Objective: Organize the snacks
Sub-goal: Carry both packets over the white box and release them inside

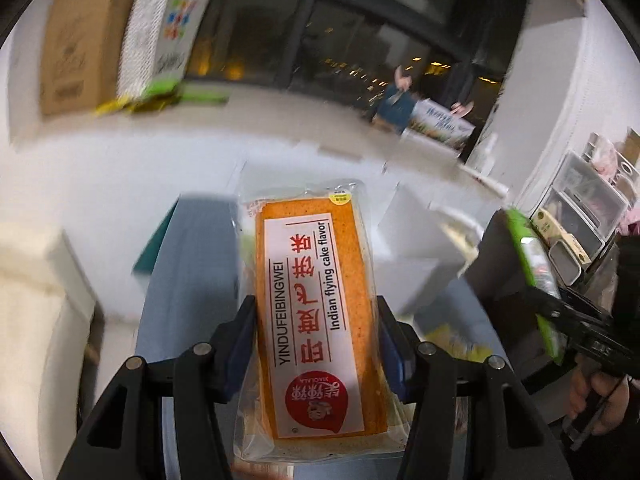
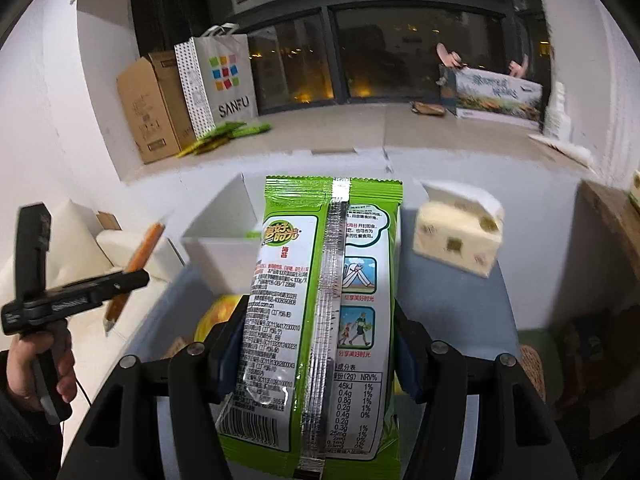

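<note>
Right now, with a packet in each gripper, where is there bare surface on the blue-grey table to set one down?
In the right wrist view, bare table lies right of the green seaweed packet, below the tissue pack. It is crowded on the left: the white box and yellow packets sit there. The left gripper holds the orange cake packet.

Home living room, evening. Dark window (image 2: 400, 52) above a wide sill, city lights outside. On the sill's left end: cardboard box (image 2: 150, 106) and shopping bag (image 2: 220, 80). Cream sofa (image 2: 80, 240) at the left edge. Tissue pack (image 2: 456, 236) on a grey table (image 2: 452, 304). White walls.
</note>
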The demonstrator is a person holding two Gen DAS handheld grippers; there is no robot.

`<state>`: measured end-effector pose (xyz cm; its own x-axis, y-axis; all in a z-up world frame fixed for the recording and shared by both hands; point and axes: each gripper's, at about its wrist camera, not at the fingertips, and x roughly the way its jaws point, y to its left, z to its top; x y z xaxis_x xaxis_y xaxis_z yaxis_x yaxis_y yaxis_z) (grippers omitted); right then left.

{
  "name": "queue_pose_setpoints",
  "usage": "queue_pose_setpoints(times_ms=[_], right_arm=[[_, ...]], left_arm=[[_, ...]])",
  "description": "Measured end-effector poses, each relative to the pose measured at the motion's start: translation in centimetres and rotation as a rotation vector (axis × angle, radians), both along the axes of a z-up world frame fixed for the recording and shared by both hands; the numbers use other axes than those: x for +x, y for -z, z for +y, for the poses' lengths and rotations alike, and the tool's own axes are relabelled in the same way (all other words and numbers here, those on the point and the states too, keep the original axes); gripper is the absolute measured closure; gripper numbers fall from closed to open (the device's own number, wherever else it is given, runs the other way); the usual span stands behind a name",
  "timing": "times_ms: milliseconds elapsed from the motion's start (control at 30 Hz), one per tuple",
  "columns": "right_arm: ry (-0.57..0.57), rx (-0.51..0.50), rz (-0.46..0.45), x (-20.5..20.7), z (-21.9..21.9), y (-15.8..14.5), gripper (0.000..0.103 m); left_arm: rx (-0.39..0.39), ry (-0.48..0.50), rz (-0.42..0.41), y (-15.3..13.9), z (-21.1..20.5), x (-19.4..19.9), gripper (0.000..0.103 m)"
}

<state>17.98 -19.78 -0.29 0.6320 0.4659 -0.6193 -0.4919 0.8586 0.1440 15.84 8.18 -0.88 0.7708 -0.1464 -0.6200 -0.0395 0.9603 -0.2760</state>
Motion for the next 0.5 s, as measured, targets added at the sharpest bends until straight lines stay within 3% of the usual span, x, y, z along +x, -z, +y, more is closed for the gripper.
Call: queue_pose_setpoints(times_ms=[167, 400, 433, 467, 500], right_arm=[[-0.013, 0.034, 0.029, 7.4, 1.8, -0.8, 0.037], [-0.037, 0.019, 0.110, 16.3, 4.8, 0.2, 0.037], [-0.035, -0.004, 0.116, 17.1, 5.3, 0.6, 0.036], [-0.033, -0.023, 0.125, 17.6, 5.6, 0.9, 0.036], [-0.036, -0.043, 0.130, 18.3, 6.0, 1.3, 0.032]], left_arm=[[0.045, 0.059, -0.025, -2.2, -1.2, 7.6, 0.043], [0.096, 0.087, 0.070, 0.6, -2.6, 16.6, 0.042], [0.116, 0.096, 0.093, 1.1, -2.9, 17.6, 0.036], [0.120, 0.089, 0.106, 1.5, -2.8, 17.8, 0.019], [0.114, 0.083, 0.110, 1.9, -2.6, 17.4, 0.009]])
